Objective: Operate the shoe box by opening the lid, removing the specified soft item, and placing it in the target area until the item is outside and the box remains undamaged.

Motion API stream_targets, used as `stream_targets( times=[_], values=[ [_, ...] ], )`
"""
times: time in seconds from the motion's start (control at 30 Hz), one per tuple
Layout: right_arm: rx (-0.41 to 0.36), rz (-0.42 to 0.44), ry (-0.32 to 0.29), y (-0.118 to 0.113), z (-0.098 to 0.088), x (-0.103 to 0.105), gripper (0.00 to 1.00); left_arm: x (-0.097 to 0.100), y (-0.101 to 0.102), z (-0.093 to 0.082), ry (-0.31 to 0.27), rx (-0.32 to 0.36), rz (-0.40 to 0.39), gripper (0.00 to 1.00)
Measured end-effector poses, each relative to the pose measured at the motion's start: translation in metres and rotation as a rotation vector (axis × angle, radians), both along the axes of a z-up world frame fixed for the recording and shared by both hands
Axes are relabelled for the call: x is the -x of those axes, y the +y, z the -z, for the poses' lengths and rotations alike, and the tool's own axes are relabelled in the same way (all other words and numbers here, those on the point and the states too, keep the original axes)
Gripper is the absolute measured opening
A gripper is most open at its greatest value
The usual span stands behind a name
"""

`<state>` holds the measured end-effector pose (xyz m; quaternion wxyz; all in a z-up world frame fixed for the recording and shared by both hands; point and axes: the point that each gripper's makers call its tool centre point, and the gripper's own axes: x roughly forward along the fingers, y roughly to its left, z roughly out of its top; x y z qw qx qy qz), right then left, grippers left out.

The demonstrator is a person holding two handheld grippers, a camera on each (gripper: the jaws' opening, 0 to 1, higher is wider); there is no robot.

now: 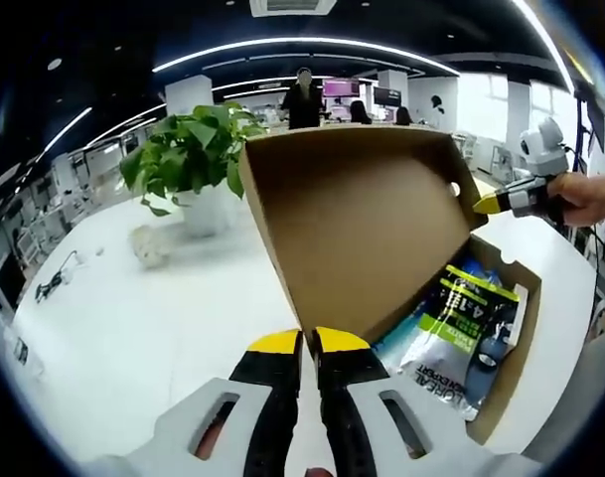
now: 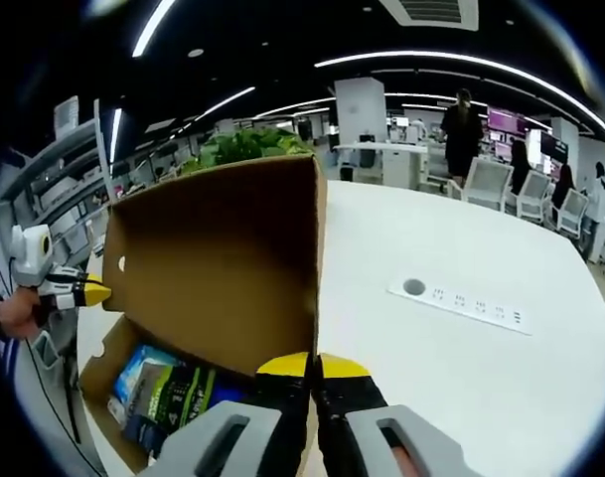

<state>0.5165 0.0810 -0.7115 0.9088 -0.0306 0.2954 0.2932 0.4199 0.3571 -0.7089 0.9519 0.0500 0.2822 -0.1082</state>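
Right now, in the left gripper view, the white table [image 1: 133, 328] runs off to the left with a potted plant [image 1: 188, 149] standing on it just behind the box. The lid [image 1: 362, 219] stands raised, nearly upright, hinged along the back of the box [image 1: 526, 328]. My left claw [image 1: 309, 343] has its yellow tips drawn together on the lid's near edge, so I read it as pinching the cardboard (the gap is too thin to see daylight through). To the right of it, inside the open box, lies the soft item: a black-and-green pouch [image 1: 461, 333], flat on top of some blue packets and not yet lifted out. Further right, the right claw [image 1: 496, 204] comes in with a hand [image 1: 592, 197] behind it, its tip touching the lid's far edge. In the right gripper view its own jaws sit closed against that edge too.

My worry is the lid. With both claws clamped on opposite edges, any uneven pull or twist between my hands could crease the cardboard or tear it at the hinge. If I push it further back, it may knock the plant. If I let go with one claw to reach for the pouch, the lid could flop down onto that claw. The pouch looks slick, so a shallow pinch might slip, or drag the packets under it out as well.
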Motion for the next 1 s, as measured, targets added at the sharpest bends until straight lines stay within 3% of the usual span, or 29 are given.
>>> stream_targets(
  times=[1.0],
  values=[
    [-0.012,0.020,0.015,0.0024,0.0045,-0.0068,0.00,-0.0096,0.0023,0.0069,0.015,-0.001,-0.014,0.04]
  ],
)
